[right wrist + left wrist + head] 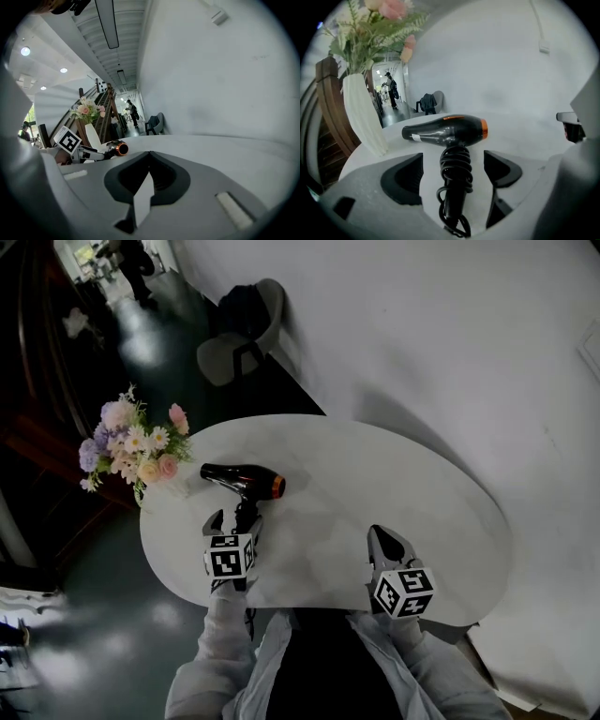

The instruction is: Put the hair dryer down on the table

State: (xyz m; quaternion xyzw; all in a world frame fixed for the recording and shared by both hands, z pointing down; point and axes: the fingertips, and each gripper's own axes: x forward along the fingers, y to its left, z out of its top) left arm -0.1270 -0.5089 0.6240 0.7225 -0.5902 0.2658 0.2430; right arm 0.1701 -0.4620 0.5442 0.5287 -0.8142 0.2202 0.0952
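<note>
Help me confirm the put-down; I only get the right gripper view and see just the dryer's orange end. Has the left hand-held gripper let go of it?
Observer: Yes. In the left gripper view the left hand-held gripper stands open, its pads clear on both sides of the cord-wrapped handle of the hair dryer.
Operator: Is it resting on the table?
Observer: The head view shows it lying on its side on the table, handle toward the near edge.
Operator: Anything close to it?
Observer: Its narrow end points at the white vase, close to it but with a gap between them.
</note>
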